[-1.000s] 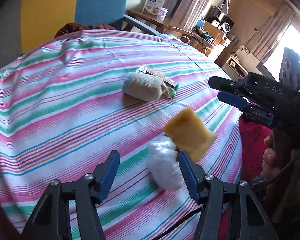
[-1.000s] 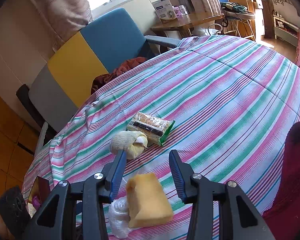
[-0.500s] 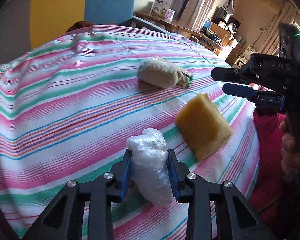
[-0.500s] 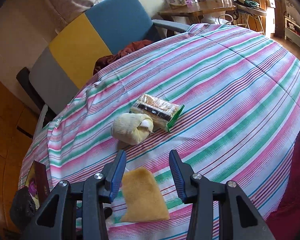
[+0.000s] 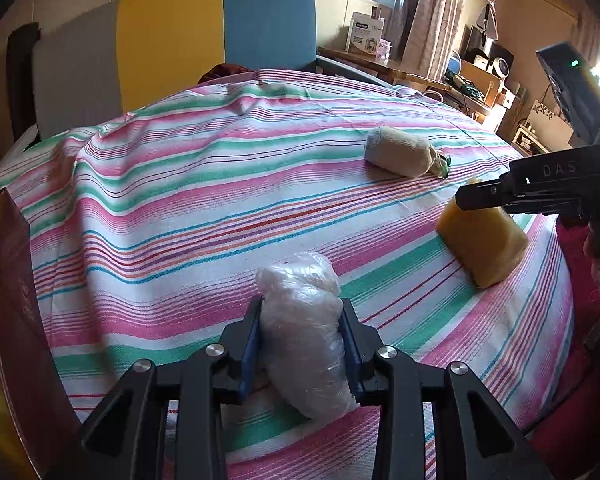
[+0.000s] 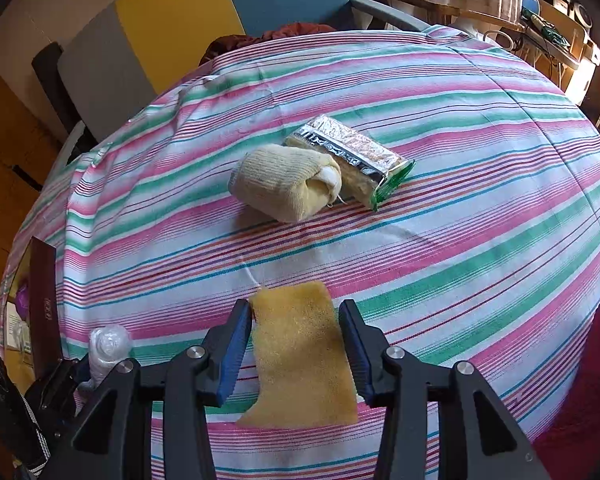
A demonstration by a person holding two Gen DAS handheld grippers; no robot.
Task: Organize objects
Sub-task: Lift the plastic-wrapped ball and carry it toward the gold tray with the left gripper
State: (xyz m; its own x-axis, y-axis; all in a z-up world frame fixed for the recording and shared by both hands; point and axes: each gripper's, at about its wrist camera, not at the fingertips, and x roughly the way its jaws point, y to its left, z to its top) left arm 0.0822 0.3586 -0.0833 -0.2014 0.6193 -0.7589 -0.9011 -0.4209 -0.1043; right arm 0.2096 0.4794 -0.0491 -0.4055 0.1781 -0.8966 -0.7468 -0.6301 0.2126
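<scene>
My left gripper (image 5: pixel 302 326) is shut on a clear plastic-wrapped bundle (image 5: pixel 304 332) near the front edge of the striped tablecloth (image 5: pixel 180 200); the bundle also shows in the right wrist view (image 6: pixel 108 348). My right gripper (image 6: pixel 296 330) is open, its fingers on either side of a yellow sponge (image 6: pixel 300 356) lying on the cloth; the sponge also shows in the left wrist view (image 5: pixel 482 240). A rolled beige sock (image 6: pixel 284 186) and a foil snack packet (image 6: pixel 352 160) lie side by side at the table's middle.
A dark maroon box (image 5: pixel 16 320) stands at the table's left edge. A yellow, blue and grey chair (image 5: pixel 172 40) is behind the table. A wooden desk with a white box (image 5: pixel 366 36) stands at the back right.
My left gripper closed on the plastic-wrapped bundle. My right gripper came down so its open fingers straddle the yellow sponge.
</scene>
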